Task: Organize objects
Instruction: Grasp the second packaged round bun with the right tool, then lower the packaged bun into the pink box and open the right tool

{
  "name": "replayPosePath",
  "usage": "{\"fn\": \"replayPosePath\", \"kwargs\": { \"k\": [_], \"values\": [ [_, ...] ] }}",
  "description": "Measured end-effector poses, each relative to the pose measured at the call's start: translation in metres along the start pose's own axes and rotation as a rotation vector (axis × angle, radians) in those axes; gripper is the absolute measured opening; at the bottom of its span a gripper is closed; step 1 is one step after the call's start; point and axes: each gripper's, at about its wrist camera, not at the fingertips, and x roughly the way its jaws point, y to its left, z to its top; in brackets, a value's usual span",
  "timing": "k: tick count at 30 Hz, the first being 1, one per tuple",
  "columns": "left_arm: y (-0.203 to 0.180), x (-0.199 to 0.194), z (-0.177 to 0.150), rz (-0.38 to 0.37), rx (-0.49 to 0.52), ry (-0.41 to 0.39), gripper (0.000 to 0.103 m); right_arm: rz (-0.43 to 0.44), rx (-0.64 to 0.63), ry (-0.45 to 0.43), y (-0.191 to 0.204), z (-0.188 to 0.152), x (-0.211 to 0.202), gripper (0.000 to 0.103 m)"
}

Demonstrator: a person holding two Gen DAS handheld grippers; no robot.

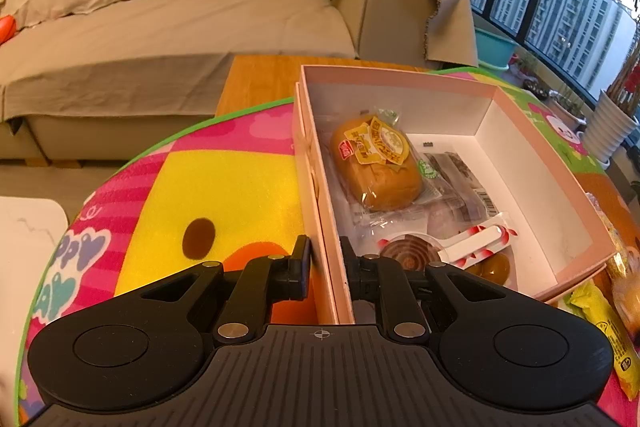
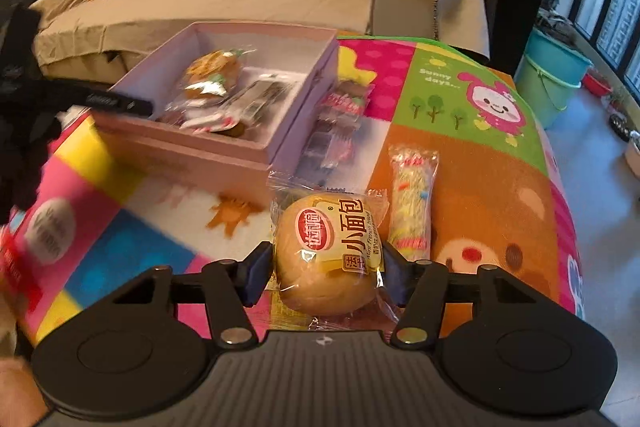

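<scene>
One soft, light bread roll (image 2: 328, 255) sits pinched across its middle in my right gripper (image 2: 326, 271); its crinkly wrapper is slippery, so I judge a gentle squeeze best. My left gripper (image 1: 325, 267) is clamped on the pink box (image 1: 400, 75) wall.

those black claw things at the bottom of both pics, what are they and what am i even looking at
They are hand-held grippers: a person holds one in each hand, and each has a camera looking along its two fingers. So one picture is the left gripper's view and the other is the right's.

The left gripper is clamped on the near wall of a pink box, which already holds a wrapped bun and other snacks. The right gripper has its pads against a wrapped small bread, apparently gripping it. Beside that lies a sprinkle-covered snack bar. Everything sits on a bright cartoon mat, with a sofa behind.
</scene>
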Motion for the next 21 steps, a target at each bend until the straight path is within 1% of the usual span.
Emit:
{"fn": "replayPosePath", "kwargs": {
  "k": [3, 5, 9, 12, 15, 17, 21],
  "values": [
    [0.0, 0.0, 0.001, 0.003, 0.002, 0.003, 0.016, 0.014, -0.034, 0.004, 0.01, -0.005, -0.015, 0.056],
    [0.001, 0.0, 0.002, 0.0, -0.003, 0.005, 0.016, 0.023, -0.055, -0.028, 0.016, 0.0, -0.029, 0.056],
    [0.001, 0.0, 0.001, 0.0, -0.009, 0.005, 0.016, 0.068, -0.072, -0.165, 0.025, 0.024, -0.067, 0.056],
    [0.0, 0.0, 0.002, 0.002, -0.011, 0.007, 0.016, 0.08, -0.073, -0.276, 0.028, 0.048, -0.086, 0.056],
    [0.001, 0.0, 0.002, 0.001, -0.01, 0.007, 0.016, 0.083, -0.056, -0.358, 0.028, 0.071, -0.092, 0.056],
    [0.001, -0.001, 0.002, 0.0, -0.011, 0.007, 0.016, 0.07, -0.033, -0.398, 0.026, 0.087, -0.088, 0.056],
    [0.001, 0.0, 0.001, -0.001, -0.006, 0.004, 0.016, 0.086, 0.035, -0.409, 0.019, 0.113, -0.073, 0.056]
  ]
}}
